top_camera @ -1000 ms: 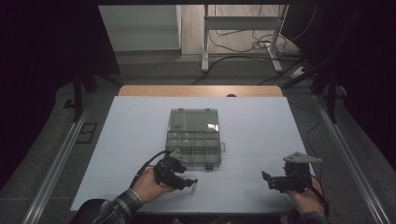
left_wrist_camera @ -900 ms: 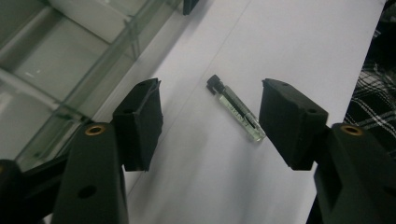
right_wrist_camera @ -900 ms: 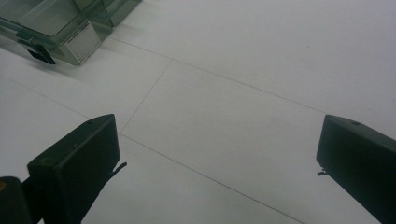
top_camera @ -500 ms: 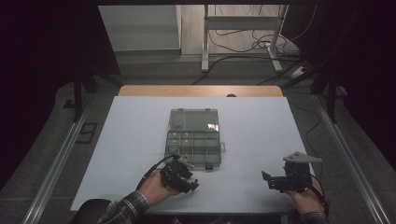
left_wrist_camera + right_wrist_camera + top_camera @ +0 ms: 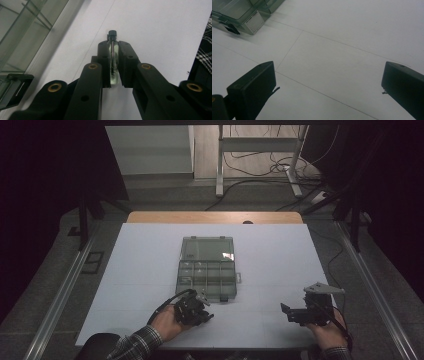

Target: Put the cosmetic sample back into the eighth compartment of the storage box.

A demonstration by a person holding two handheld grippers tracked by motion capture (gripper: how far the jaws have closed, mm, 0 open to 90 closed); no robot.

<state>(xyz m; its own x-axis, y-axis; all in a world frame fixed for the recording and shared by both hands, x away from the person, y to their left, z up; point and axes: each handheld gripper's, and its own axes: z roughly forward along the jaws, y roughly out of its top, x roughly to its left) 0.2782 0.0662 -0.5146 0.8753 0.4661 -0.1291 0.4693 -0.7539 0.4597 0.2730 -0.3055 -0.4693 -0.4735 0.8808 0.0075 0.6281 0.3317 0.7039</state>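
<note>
Left tool (image 5: 113,61) has just been closing since the earlier frame, now pinching small clear glass vial with black cap (image 5: 113,58) between its pads, clear plastic compartment box (image 5: 207,268) beside; right tool (image 5: 328,82) spread over white tabletop (image 5: 342,45).

clear vial (image 5: 113,62) with black cap, black tongs (image 5: 113,47), plaid sleeve (image 5: 135,346)

White table top (image 5: 280,265) is sitting on a wooden board (image 5: 215,217) that's showing along the far edge, with metal rails (image 5: 60,295) running down both sides over grey floor (image 5: 150,195). Beyond it a metal desk frame (image 5: 260,150) is standing among loose cables (image 5: 260,167), next to a pale panel (image 5: 150,150). Dim light is falling on the middle; the sides are staying dark.
</note>
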